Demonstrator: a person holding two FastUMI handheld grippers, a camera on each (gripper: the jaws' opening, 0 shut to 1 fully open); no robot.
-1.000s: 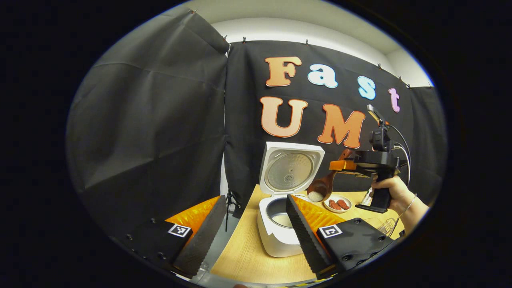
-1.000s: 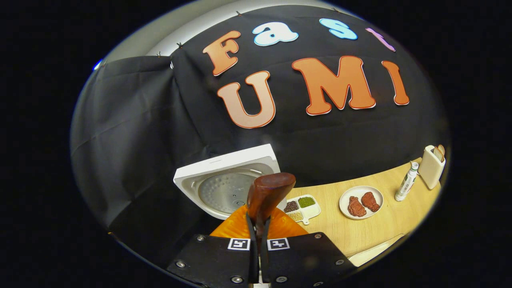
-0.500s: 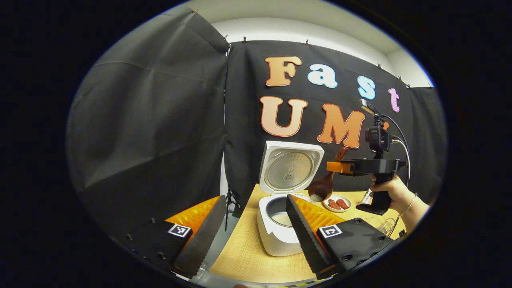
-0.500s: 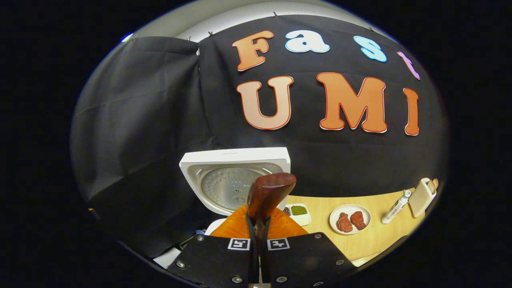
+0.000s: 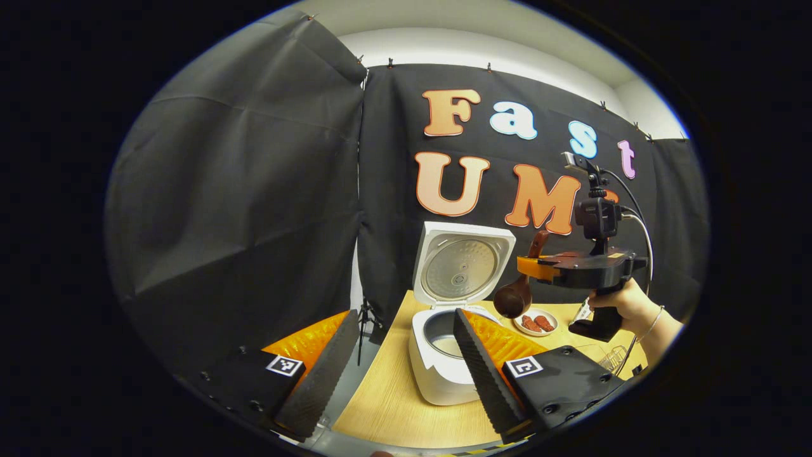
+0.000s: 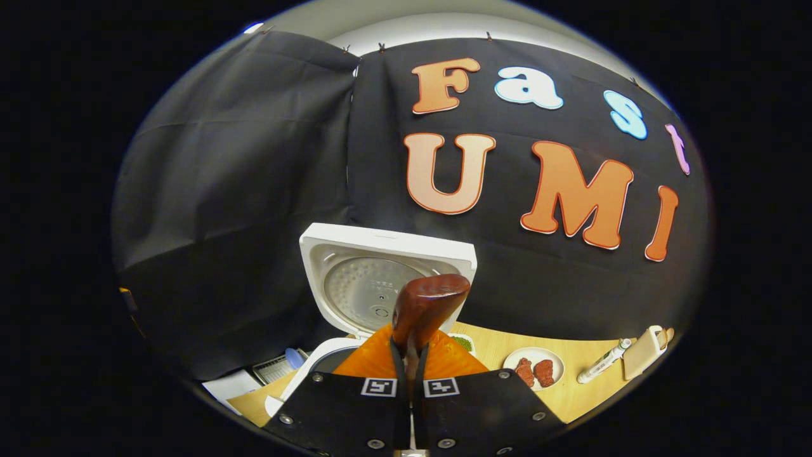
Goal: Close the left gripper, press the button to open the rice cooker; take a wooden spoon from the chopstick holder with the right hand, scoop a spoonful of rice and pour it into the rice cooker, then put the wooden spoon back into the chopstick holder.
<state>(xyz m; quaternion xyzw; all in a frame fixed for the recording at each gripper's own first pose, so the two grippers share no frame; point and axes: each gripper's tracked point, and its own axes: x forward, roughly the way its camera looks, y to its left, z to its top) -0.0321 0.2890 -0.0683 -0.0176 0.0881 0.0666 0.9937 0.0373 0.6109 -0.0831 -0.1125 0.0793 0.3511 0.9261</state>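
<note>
Right gripper view: right gripper [image 6: 409, 365] clamped on dark brown wooden spoon [image 6: 424, 308], beside open white rice cooker [image 5: 444, 368].
Pouring looks finished; next, carry the spoon rightward to the cream chopstick holder [image 6: 642, 353]. Left gripper [image 5: 396, 355] hangs open before the cooker.

The rice cooker [image 5: 444, 355] is sitting at frame centre on the surface [image 5: 393, 406], its lid [image 5: 462, 266] standing upright behind it. The plate [image 5: 536, 322] is lying right of it, the wooden spoon [image 5: 515, 293] hanging above between them.
</note>
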